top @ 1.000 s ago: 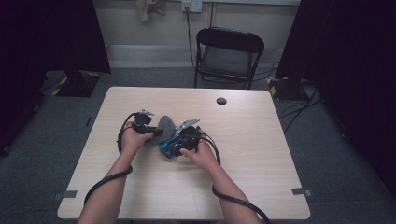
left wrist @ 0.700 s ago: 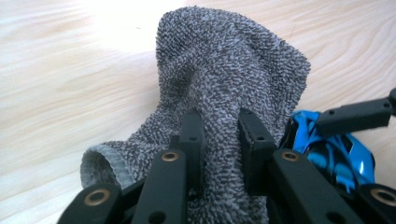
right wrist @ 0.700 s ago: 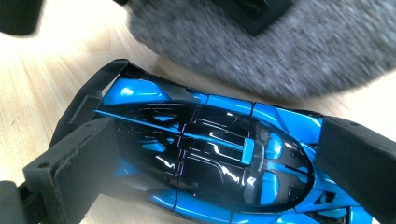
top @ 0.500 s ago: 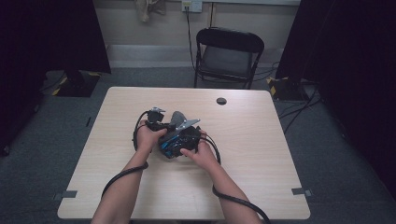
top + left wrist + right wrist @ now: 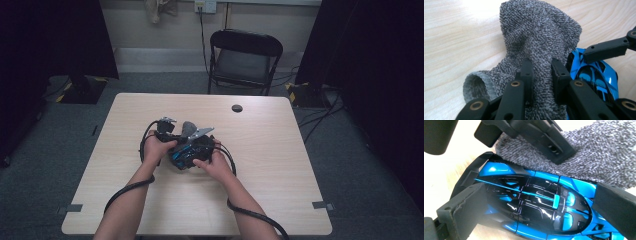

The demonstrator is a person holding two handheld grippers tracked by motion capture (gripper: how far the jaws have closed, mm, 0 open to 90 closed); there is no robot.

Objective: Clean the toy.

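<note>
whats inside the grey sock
The grey sock hides its contents. Its open cuff shows dark and hollow. The blue toy car lies outside beside it, held in the right claw; the left claw pinches the sock.

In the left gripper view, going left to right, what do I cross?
Bare wooden table → open cuff of the grey sock → left gripper, its jaws pinching a fold of that sock → blue and black toy car, with a jaw of the right gripper above it.
</note>
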